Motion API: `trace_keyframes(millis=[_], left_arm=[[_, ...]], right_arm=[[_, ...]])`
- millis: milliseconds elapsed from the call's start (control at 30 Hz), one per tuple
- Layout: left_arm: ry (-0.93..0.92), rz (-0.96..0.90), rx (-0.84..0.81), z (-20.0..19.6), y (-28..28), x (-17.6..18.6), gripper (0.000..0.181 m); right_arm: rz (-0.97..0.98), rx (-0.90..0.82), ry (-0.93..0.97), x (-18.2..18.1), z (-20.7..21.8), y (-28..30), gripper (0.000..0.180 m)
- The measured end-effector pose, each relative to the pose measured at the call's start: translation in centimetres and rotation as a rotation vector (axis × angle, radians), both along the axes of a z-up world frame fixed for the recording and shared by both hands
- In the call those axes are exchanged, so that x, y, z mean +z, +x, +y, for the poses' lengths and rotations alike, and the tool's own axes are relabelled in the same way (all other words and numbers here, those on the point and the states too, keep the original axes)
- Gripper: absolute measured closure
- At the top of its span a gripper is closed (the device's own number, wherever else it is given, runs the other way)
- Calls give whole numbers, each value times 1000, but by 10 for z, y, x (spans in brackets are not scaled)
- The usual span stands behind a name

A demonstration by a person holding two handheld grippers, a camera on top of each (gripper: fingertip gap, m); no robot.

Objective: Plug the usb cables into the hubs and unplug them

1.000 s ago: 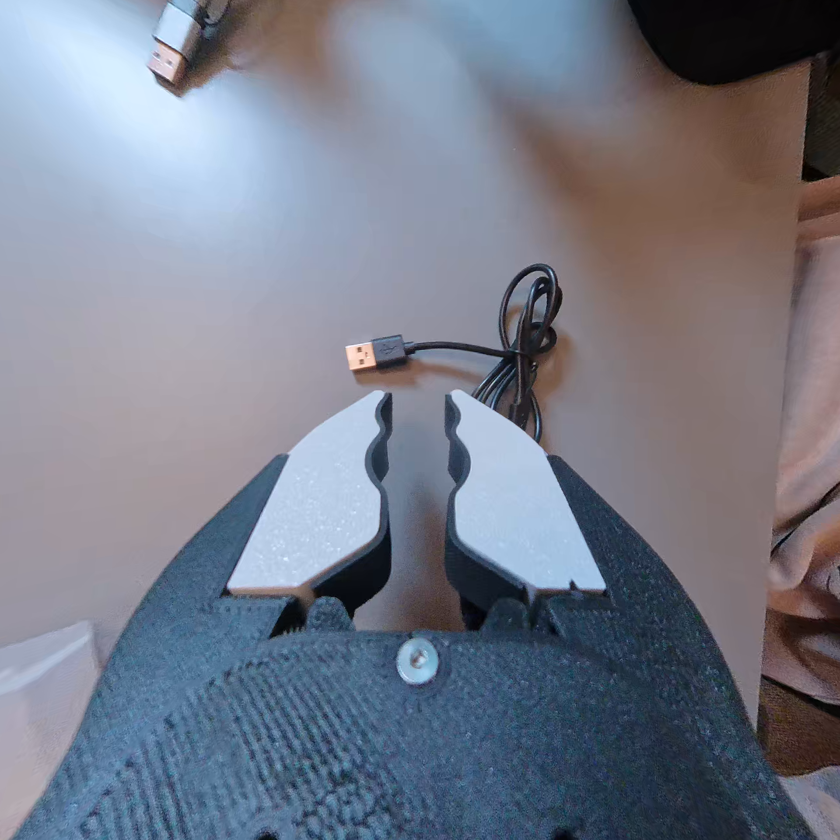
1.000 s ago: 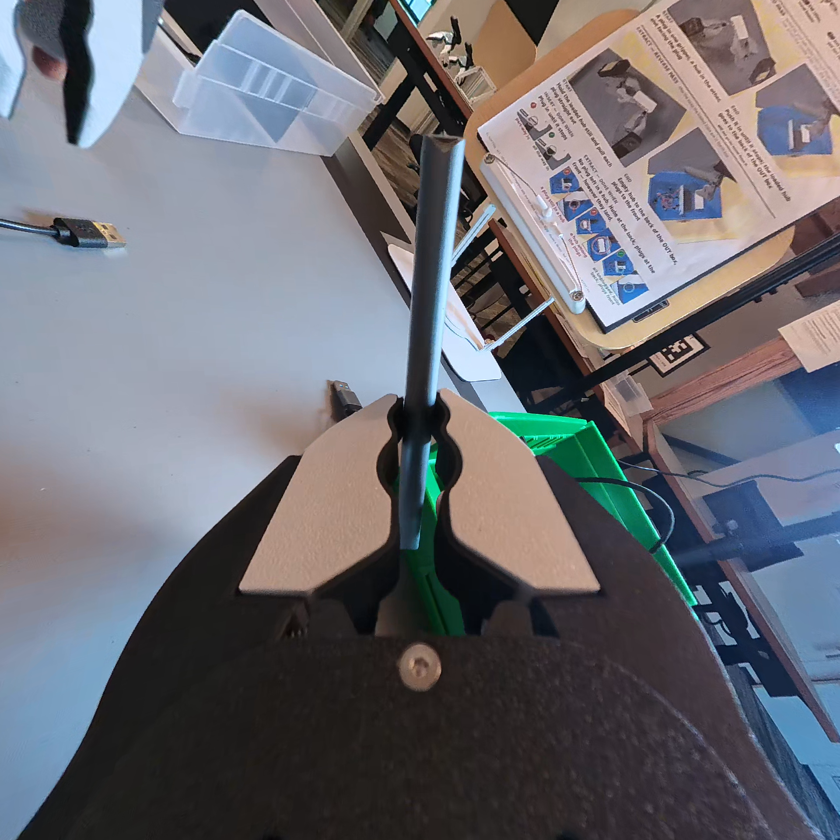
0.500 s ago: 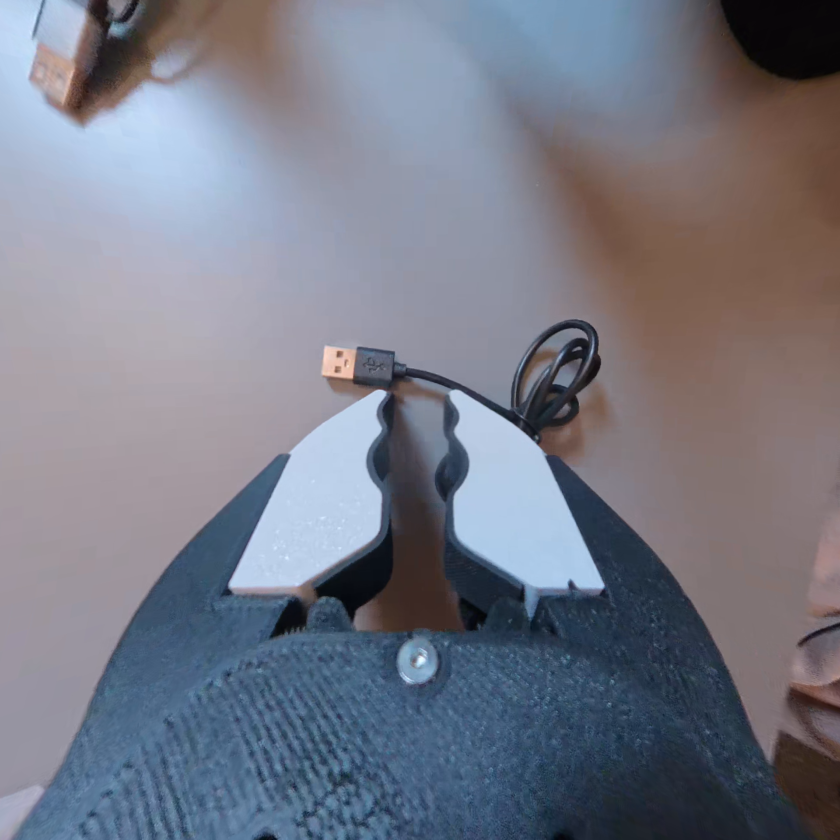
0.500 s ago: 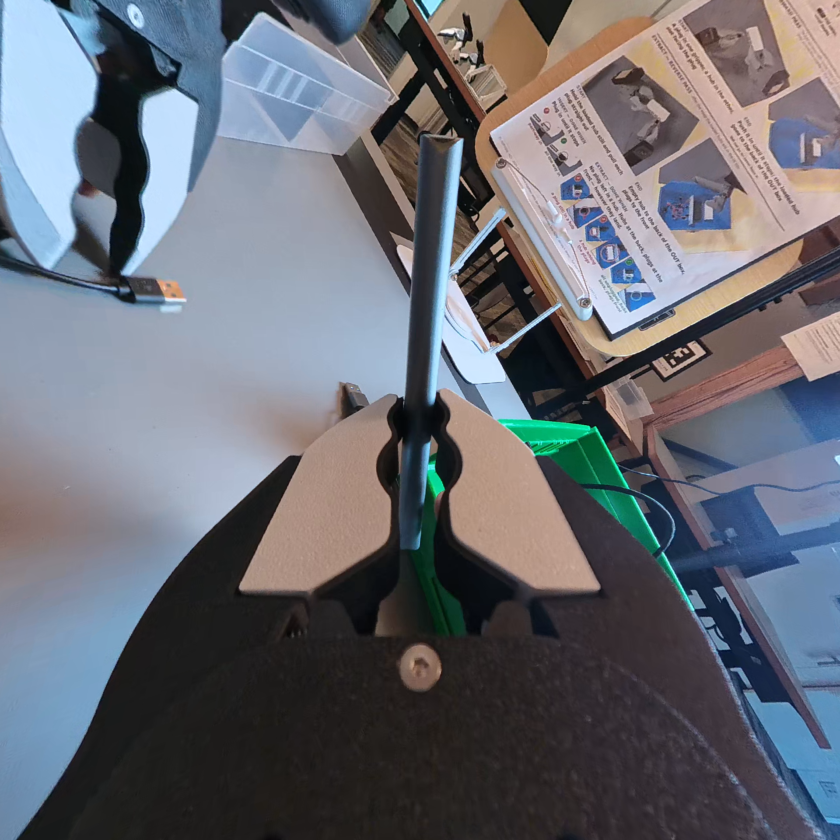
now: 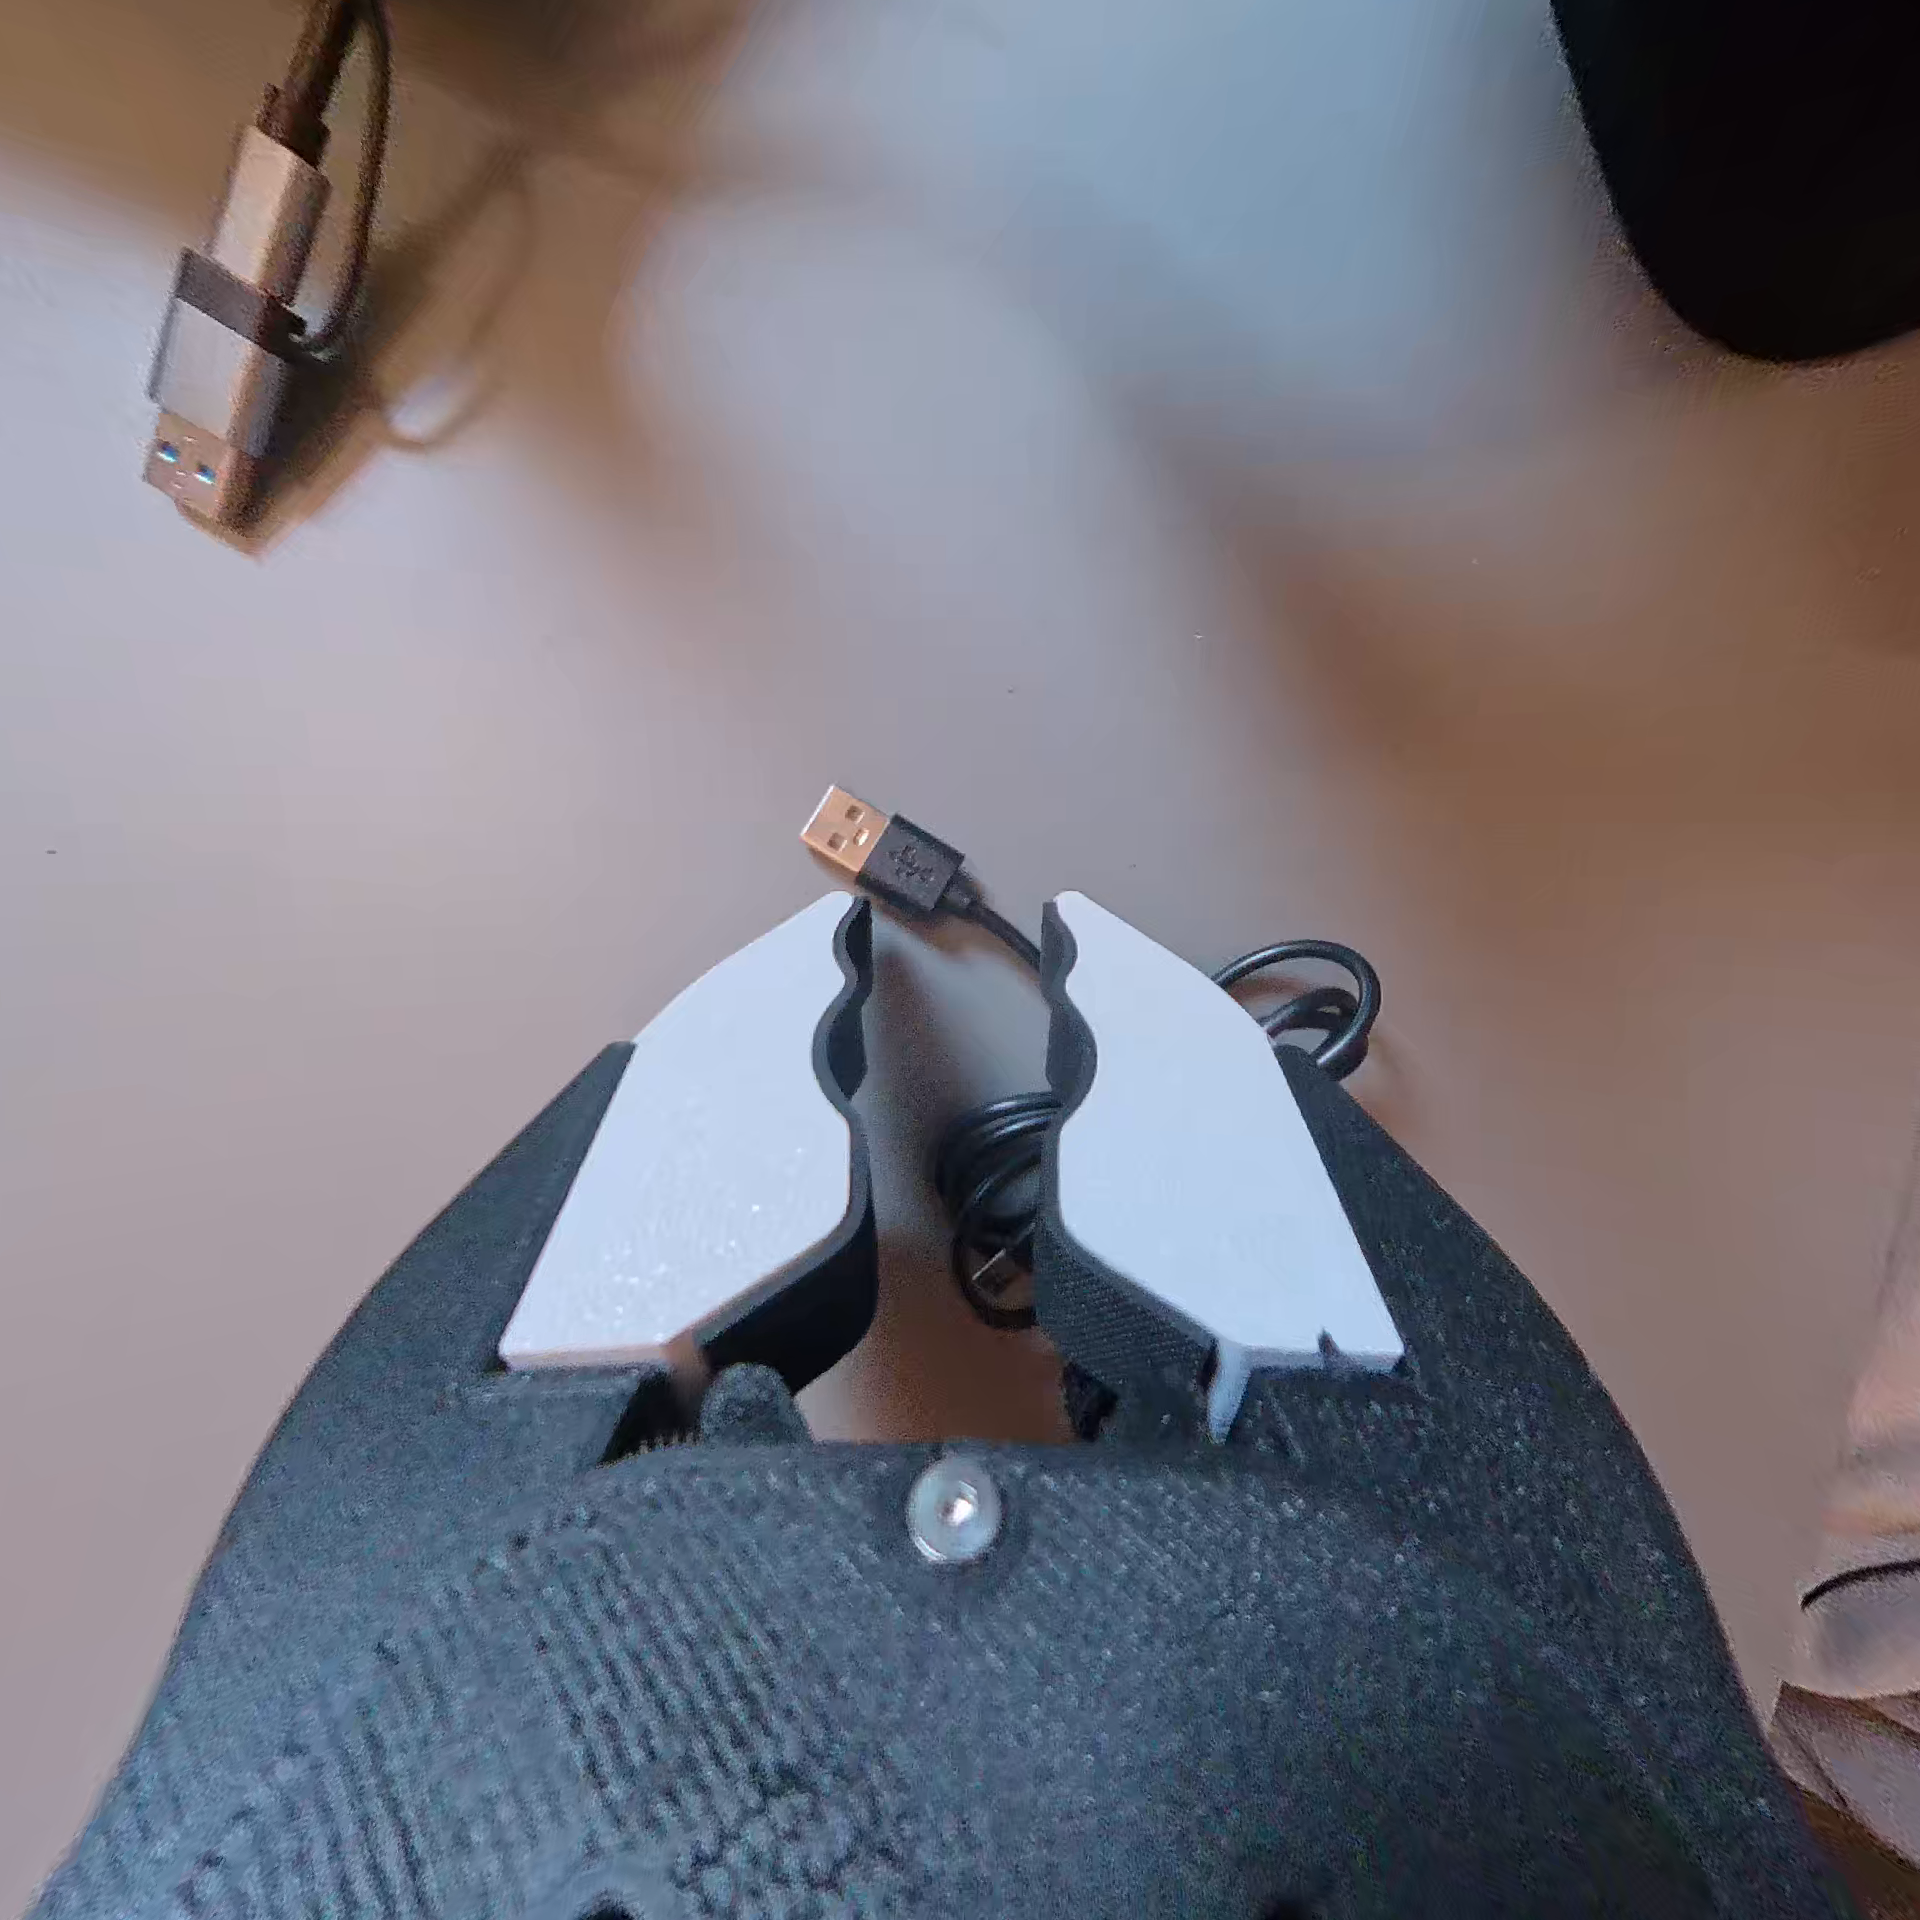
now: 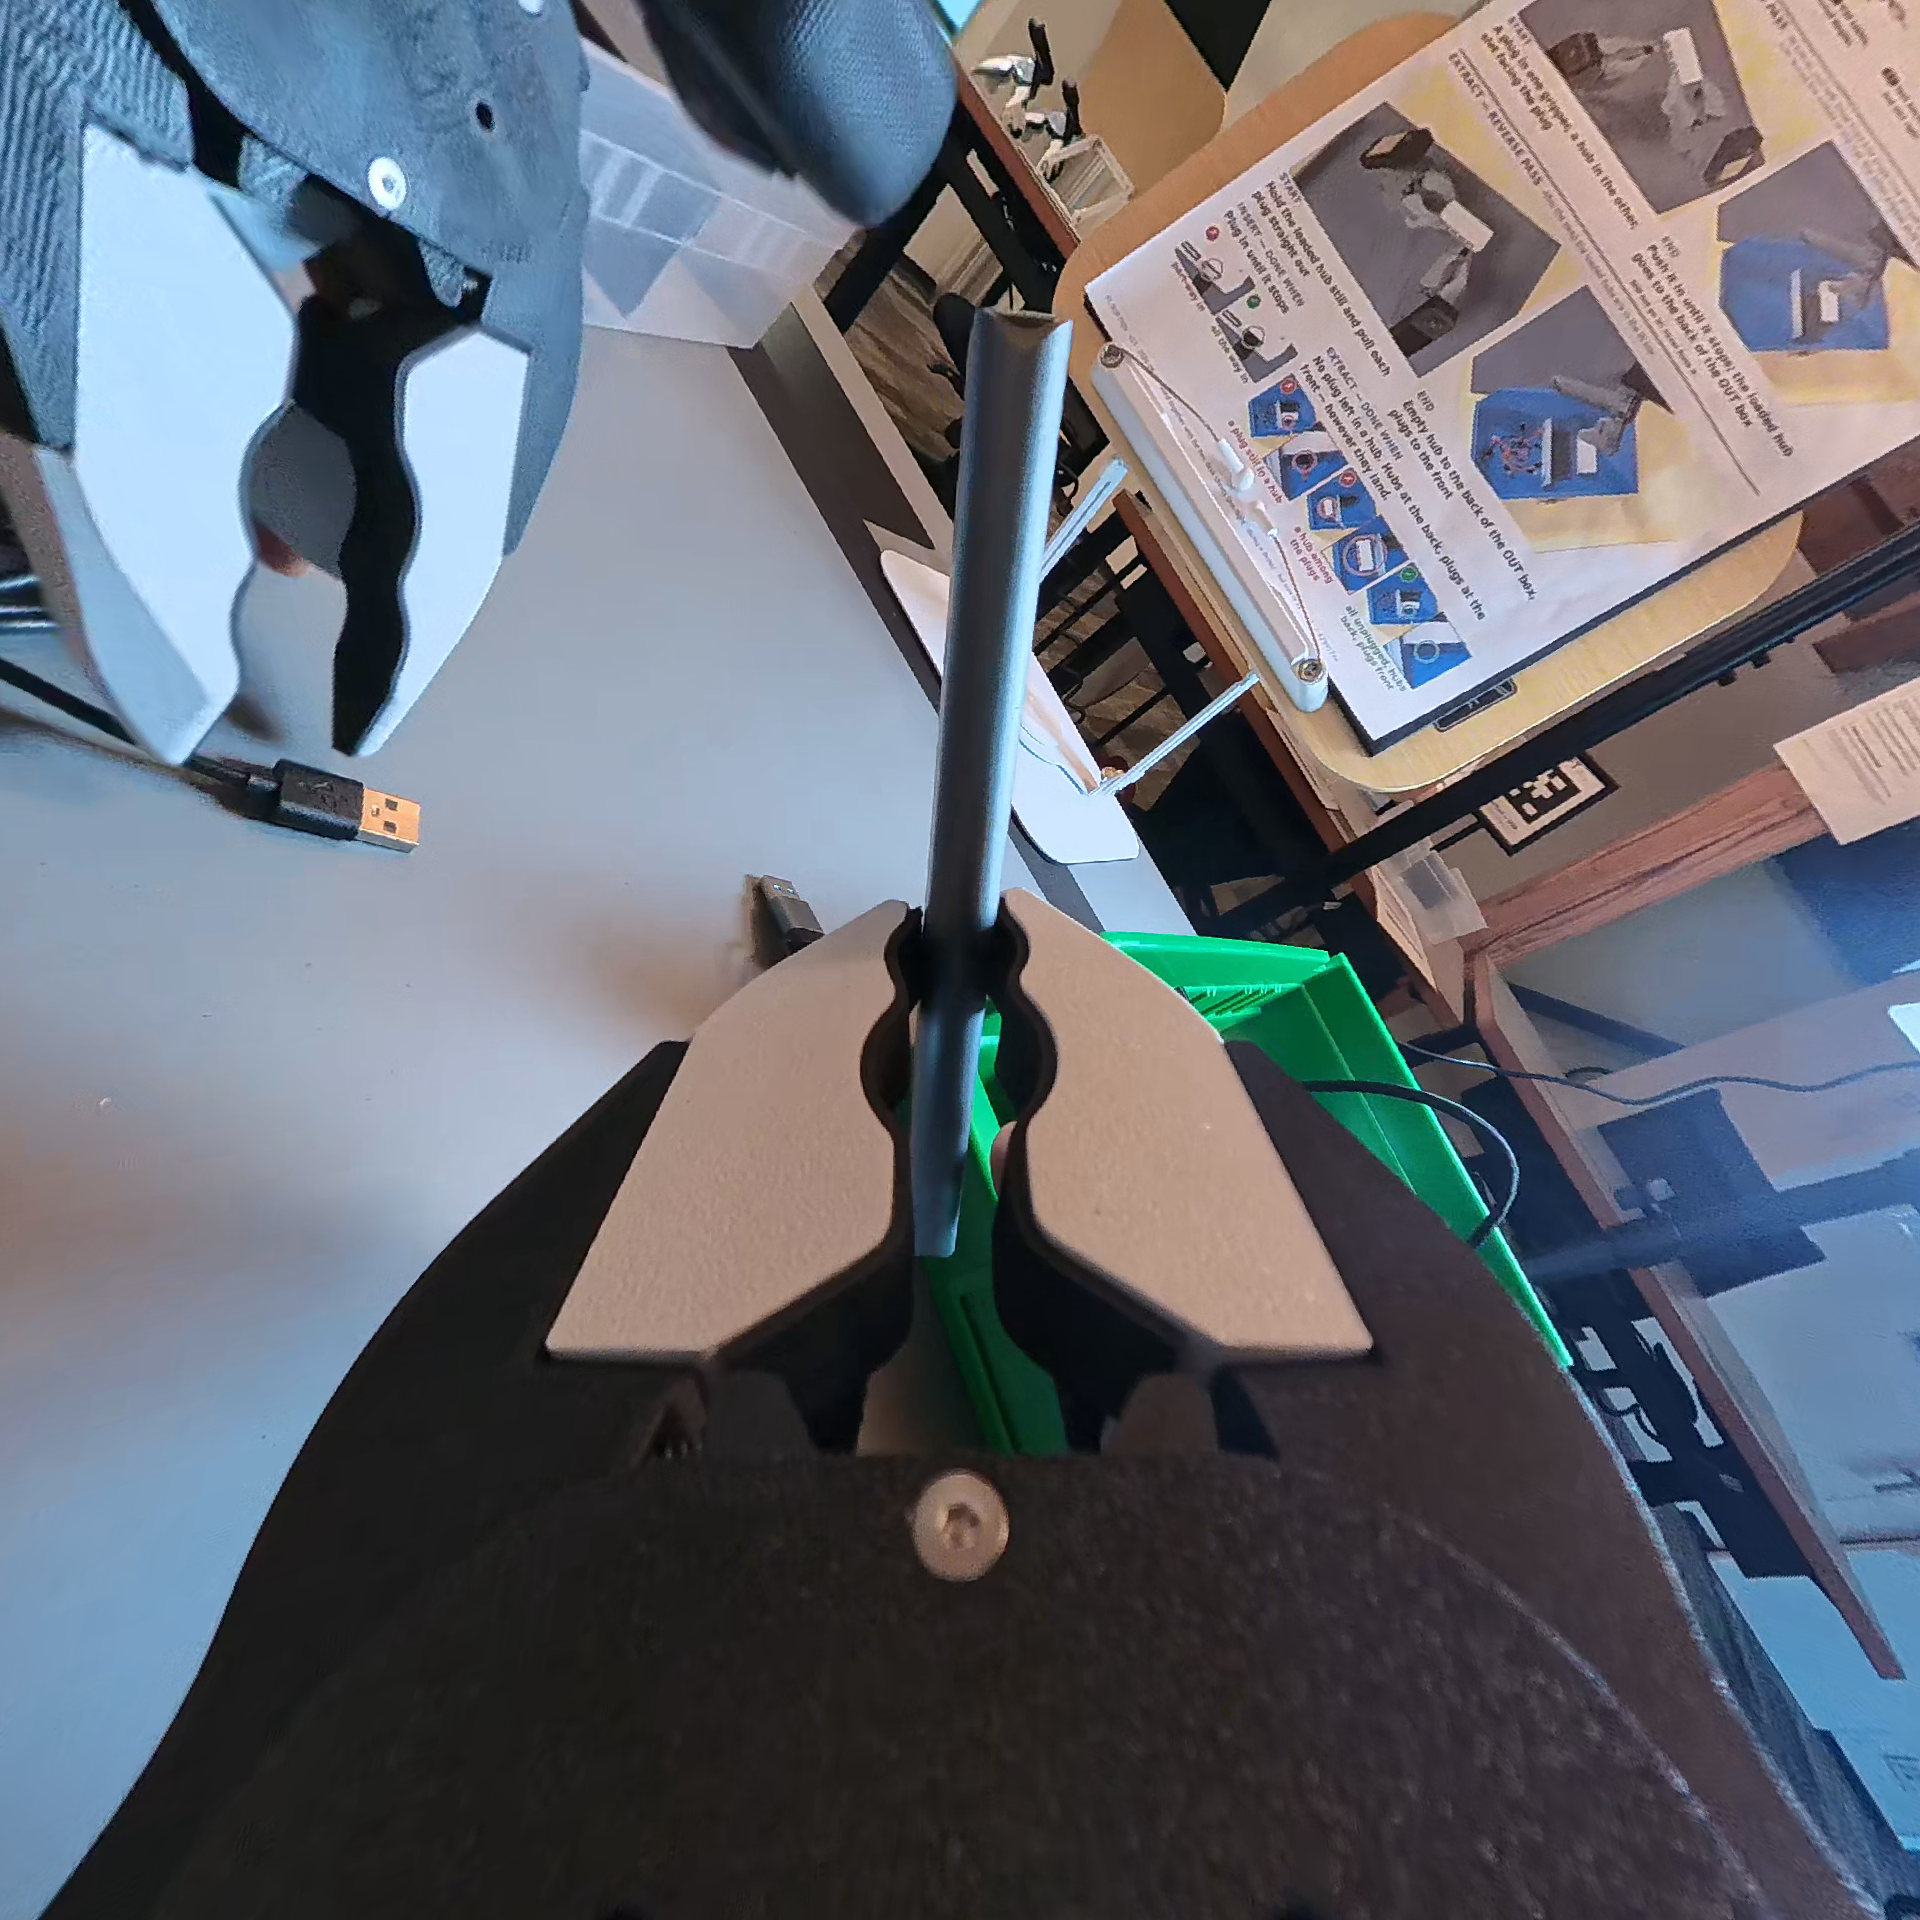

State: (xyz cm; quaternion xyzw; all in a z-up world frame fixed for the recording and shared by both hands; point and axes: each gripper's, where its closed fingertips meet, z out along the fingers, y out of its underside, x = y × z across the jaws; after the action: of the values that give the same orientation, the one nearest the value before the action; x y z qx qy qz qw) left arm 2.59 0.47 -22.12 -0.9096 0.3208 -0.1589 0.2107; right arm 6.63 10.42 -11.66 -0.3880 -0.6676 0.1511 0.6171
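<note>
Grippers at work: left gripper (image 5: 954, 906), jaws parted above the black USB plug (image 5: 878, 854), should straddle its housing squarely while right gripper (image 6: 961, 925) clamps the grey hub (image 6: 992, 665).

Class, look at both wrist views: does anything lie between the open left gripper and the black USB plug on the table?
Nothing visible does. The left gripper is open just above the USB plug, which lies bare on the table. Its coiled cable sits behind the plug, under the fingers.

Lab: instruction poster (image 6: 1455, 343), fiducial marker (image 6: 1545, 798).
</note>
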Motion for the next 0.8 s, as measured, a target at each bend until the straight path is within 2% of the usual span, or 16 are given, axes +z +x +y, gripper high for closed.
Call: trace_keyframes(millis=[67, 100, 233, 567, 733, 800], left_arm=[[-7, 29, -1, 0, 4, -7, 149], [7, 42, -5, 2, 5, -8, 157], [46, 115, -85, 1, 5, -9, 163], [6, 86, -225, -35, -11, 11, 170], [100, 34, -212, -38, -19, 43, 170], [177, 7, -187, -31, -23, 63, 176]], right_arm=[[0, 2, 5, 1, -1, 0, 169], [1, 3, 9, 1, -2, 0, 168], [11, 11, 17, 4, -7, 0, 168], [72, 24, -67, 11, -4, 2, 168], [91, 64, -34, 13, -13, 0, 168], [102, 81, 3, 16, -17, 0, 168]])
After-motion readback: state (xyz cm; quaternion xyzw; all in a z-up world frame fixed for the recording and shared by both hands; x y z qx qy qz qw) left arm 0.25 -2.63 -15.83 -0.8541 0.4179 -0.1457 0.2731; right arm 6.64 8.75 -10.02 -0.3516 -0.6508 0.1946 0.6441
